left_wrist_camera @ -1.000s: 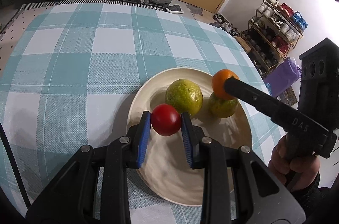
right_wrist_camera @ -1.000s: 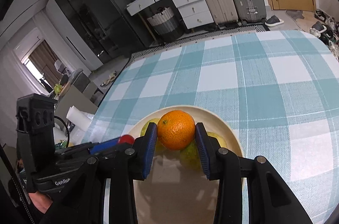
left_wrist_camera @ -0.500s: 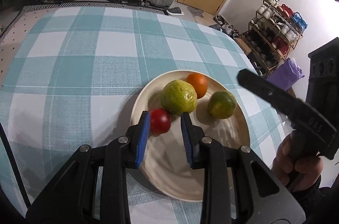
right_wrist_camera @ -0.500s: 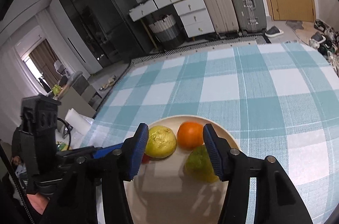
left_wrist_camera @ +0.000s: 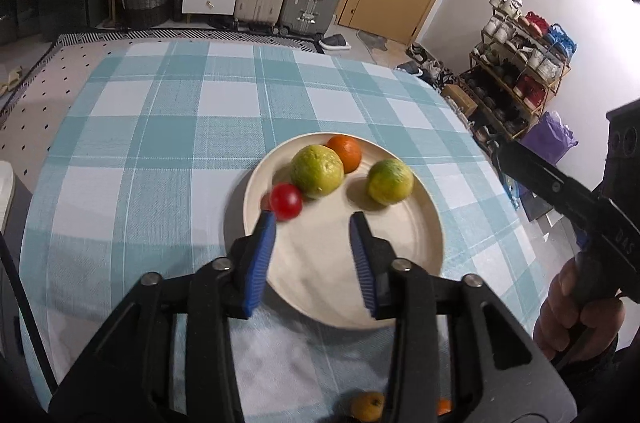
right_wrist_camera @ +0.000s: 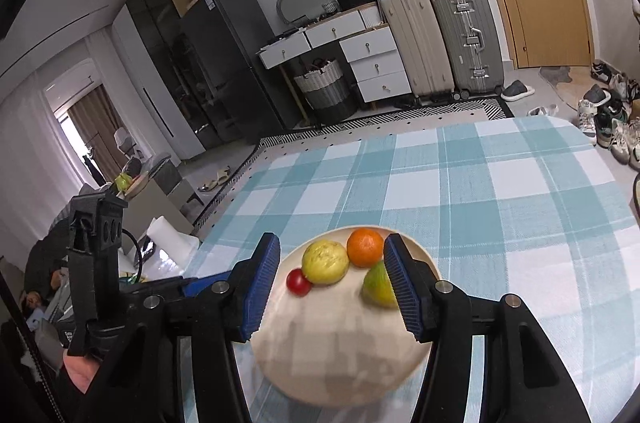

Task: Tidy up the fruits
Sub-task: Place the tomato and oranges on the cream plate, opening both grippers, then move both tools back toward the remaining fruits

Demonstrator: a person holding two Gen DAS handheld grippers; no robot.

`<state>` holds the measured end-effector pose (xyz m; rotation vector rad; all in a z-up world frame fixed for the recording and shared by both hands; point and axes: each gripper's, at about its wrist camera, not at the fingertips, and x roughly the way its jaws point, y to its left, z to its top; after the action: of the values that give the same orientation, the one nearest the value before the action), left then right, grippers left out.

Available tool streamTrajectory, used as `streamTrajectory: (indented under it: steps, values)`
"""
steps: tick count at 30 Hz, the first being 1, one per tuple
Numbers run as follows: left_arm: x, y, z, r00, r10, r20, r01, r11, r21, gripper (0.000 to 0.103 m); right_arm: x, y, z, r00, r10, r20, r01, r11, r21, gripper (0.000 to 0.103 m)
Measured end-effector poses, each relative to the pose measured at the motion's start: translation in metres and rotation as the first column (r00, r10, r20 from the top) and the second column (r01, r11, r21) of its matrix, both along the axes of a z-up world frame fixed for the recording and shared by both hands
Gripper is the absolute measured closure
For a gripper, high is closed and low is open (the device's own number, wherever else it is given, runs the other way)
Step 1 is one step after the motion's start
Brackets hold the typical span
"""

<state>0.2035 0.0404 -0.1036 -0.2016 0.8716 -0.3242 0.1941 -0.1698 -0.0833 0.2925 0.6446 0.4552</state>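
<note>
A round, smooth cream plate (left_wrist_camera: 424, 247) is seen on the woven teal-and-white checked tablecloth (left_wrist_camera: 160, 143), bearing a dimpled orange (left_wrist_camera: 346, 152), a bumpy yellow-green fruit (left_wrist_camera: 317, 170), a greener round fruit (left_wrist_camera: 390, 181) and a glossy small red fruit (left_wrist_camera: 285, 201) by the near rim. Since a second ago the red fruit has been released by the left gripper (left_wrist_camera: 314, 251) and the orange by the right gripper (right_wrist_camera: 332, 281), and both sets of ribbed blue pads are now held wide apart and empty. "DAS" can be read on the right tool's black arm

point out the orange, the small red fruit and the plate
orange (right_wrist_camera: 364, 247), right wrist view, middle of its peel
small red fruit (left_wrist_camera: 285, 201), left wrist view, centre of its skin
plate (left_wrist_camera: 404, 259), left wrist view, bare inner surface
</note>
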Motion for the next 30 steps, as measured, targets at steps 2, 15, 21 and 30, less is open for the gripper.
streamTrajectory:
  steps: [2,15,21,30]
  values:
    - [-0.013,-0.003,0.004,1.000,-0.001,0.006,0.001,1.000,0.000,0.066,-0.013,-0.003,0.003,1.000,0.004,0.008,-0.004,1.000,0.004,0.045]
    - [-0.084,-0.015,0.017,0.998,0.043,0.044,-0.045,0.998,0.032,0.041,-0.084,-0.014,0.004,0.999,0.029,0.029,-0.030,0.999,0.043,0.034]
    - [-0.114,-0.022,0.022,0.996,0.047,0.079,-0.053,0.996,0.074,0.040,-0.111,-0.013,-0.001,0.998,0.040,0.039,-0.040,0.999,0.017,0.030]
    - [-0.149,-0.025,0.021,0.987,0.077,0.138,-0.093,0.989,0.114,0.023,-0.145,-0.014,-0.006,0.997,0.043,0.063,-0.041,0.999,-0.032,0.016]
